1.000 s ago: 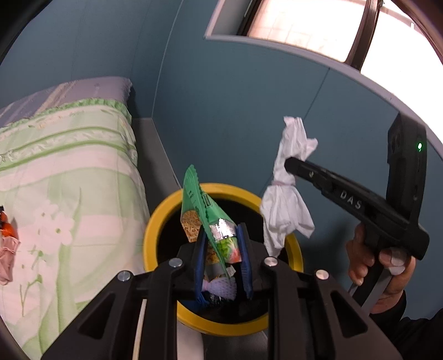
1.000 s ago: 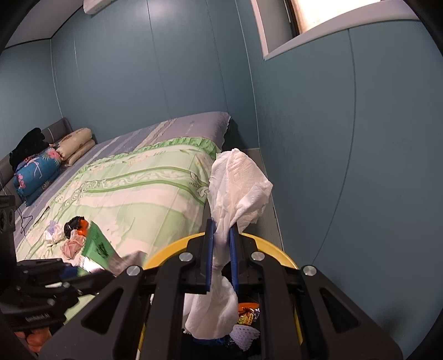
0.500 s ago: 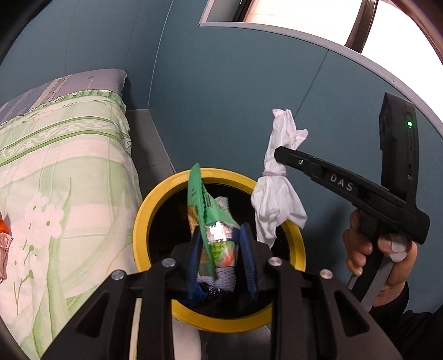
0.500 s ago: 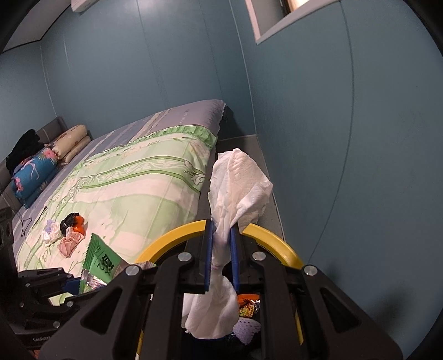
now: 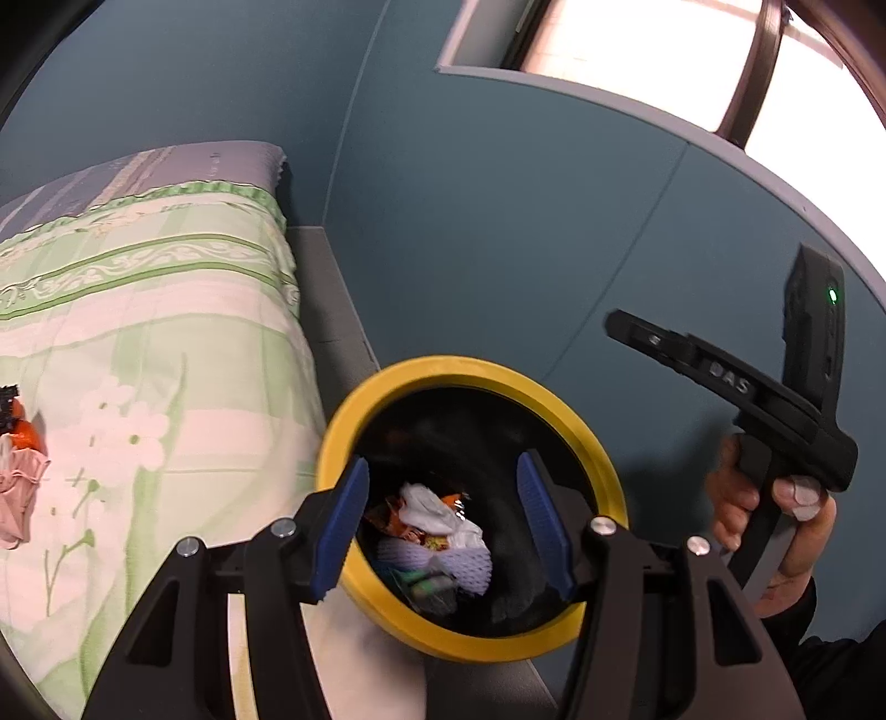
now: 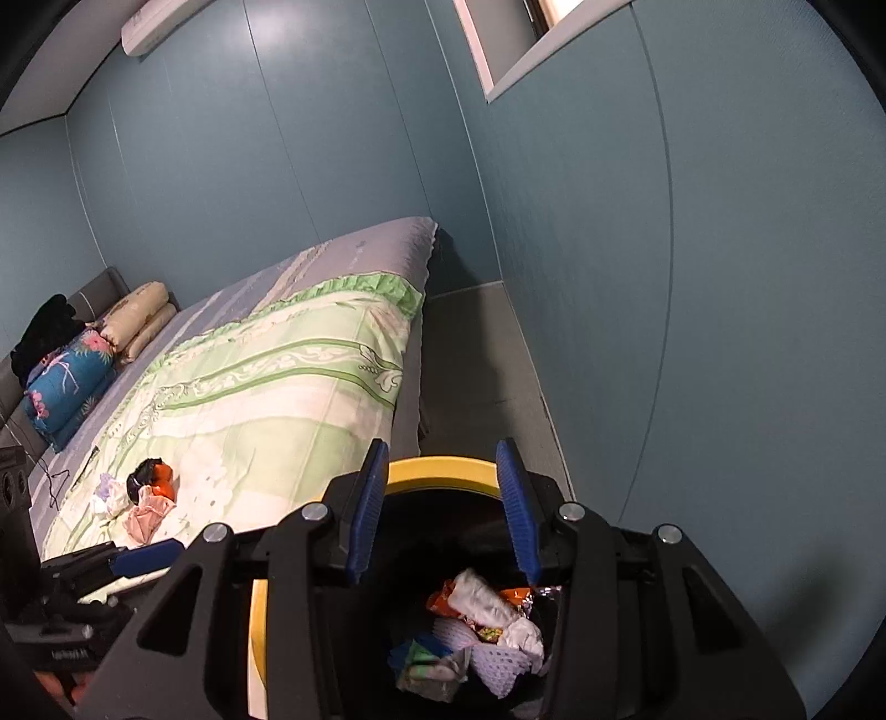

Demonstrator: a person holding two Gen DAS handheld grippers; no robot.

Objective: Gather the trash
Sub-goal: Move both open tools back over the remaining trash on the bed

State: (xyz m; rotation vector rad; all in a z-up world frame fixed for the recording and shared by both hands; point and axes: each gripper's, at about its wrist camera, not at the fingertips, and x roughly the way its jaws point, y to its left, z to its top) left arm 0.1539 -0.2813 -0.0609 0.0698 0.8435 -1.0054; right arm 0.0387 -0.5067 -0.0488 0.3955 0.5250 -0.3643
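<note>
We observe a bed (image 6: 288,387) covered by a green floral quilt (image 6: 266,399), with grey sheet (image 6: 360,243) exposed beyond the quilt. Near the grey headboard (image 6: 102,282) lie a blue floral pillow (image 6: 66,382), two beige pillows (image 6: 138,313) and a black garment (image 6: 41,329). We note teal walls (image 6: 720,277), a wall-mounted air conditioner (image 6: 160,25), a window (image 5: 637,55) and grey floor (image 6: 476,376).

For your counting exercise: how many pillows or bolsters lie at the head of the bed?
3: two cream rolls stacked together, and a blue floral bolster just in front of them. The black heap beside them may hide more.
</note>
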